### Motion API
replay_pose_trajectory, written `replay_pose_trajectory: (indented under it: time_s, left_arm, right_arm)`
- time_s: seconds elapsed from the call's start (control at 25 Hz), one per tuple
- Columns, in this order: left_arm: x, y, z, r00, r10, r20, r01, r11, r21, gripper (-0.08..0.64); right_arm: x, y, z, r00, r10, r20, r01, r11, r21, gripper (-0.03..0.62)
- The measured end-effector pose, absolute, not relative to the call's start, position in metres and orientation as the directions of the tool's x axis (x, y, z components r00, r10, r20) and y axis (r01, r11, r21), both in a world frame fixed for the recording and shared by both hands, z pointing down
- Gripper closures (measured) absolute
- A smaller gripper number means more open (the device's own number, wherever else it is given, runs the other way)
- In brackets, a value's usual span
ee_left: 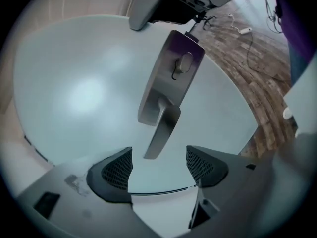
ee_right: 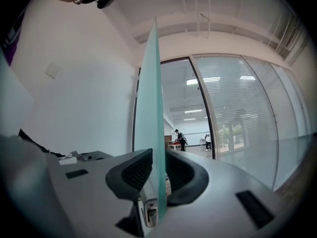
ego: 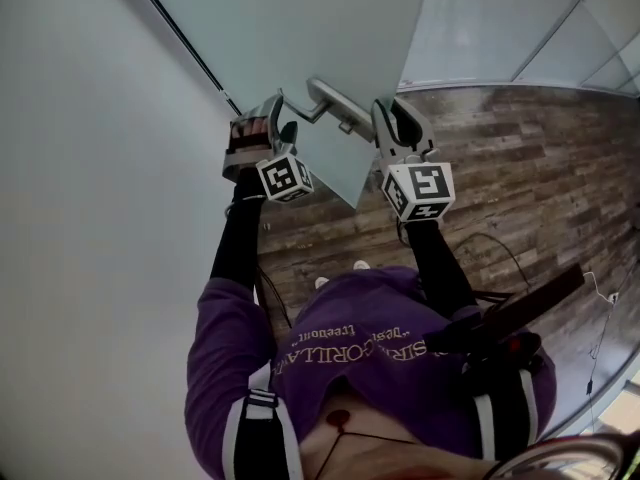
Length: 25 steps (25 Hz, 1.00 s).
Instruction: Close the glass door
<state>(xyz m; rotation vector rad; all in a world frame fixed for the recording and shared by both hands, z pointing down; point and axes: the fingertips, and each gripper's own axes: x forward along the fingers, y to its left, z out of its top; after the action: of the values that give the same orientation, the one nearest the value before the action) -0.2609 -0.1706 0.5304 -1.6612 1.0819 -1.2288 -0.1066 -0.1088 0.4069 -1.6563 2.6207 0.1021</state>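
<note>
Glass door (ee_right: 151, 108) is standing ajar, its free edge being clenched by the right gripper (ee_right: 156, 175) beside the lever handle (ee_left: 161, 133); the left gripper (ee_left: 158, 167) is hovering released, facing that handle. Next likely calls for swinging the door shut.

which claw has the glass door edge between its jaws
The right claw, astride the edge of the glass door; the left claw stands open, facing the handle.

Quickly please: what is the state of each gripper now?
Left gripper: open, empty, lever handle just ahead.
Right gripper: closed on the edge of the glass door.
</note>
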Motion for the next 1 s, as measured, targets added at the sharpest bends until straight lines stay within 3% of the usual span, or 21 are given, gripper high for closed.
replay_pose_trajectory:
  time_s: [0.12,0.2,0.28,0.36,0.72,1.0]
  left_arm:
    - [-0.23,-0.193,0.518,0.18,-0.928,0.326,-0.026,-0.336,-0.941,0.242]
    - [-0.211,-0.201,0.512,0.176,-0.921,0.346,0.0,-0.352,-0.936,0.245]
    - [-0.198,-0.209,0.505,0.17,-0.934,0.315,-0.027,-0.324,-0.946,0.301]
    - [-0.192,-0.22,0.496,0.161,-0.953,0.258,-0.059,-0.27,-0.961,0.431]
    - [-0.174,-0.245,0.498,0.121,-0.949,0.292,-0.028,-0.297,-0.954,0.448]
    - [-0.15,-0.273,0.494,0.133,-0.936,0.327,-0.024,-0.332,-0.943,0.451]
  right_arm:
    - [-0.086,-0.127,0.394,-0.429,-0.901,-0.068,-0.903,0.429,0.018,0.535]
    - [-0.072,-0.135,0.383,-0.432,-0.9,-0.063,-0.902,0.432,0.014,0.534]
    - [-0.062,-0.142,0.377,-0.435,-0.898,-0.06,-0.9,0.435,0.02,0.534]
    - [-0.056,-0.15,0.374,-0.434,-0.899,-0.055,-0.901,0.432,0.03,0.531]
    - [0.001,-0.133,0.361,-0.233,-0.961,-0.15,-0.972,0.224,0.078,0.532]
    - [0.01,-0.136,0.358,-0.175,-0.968,-0.178,-0.984,0.166,0.068,0.532]
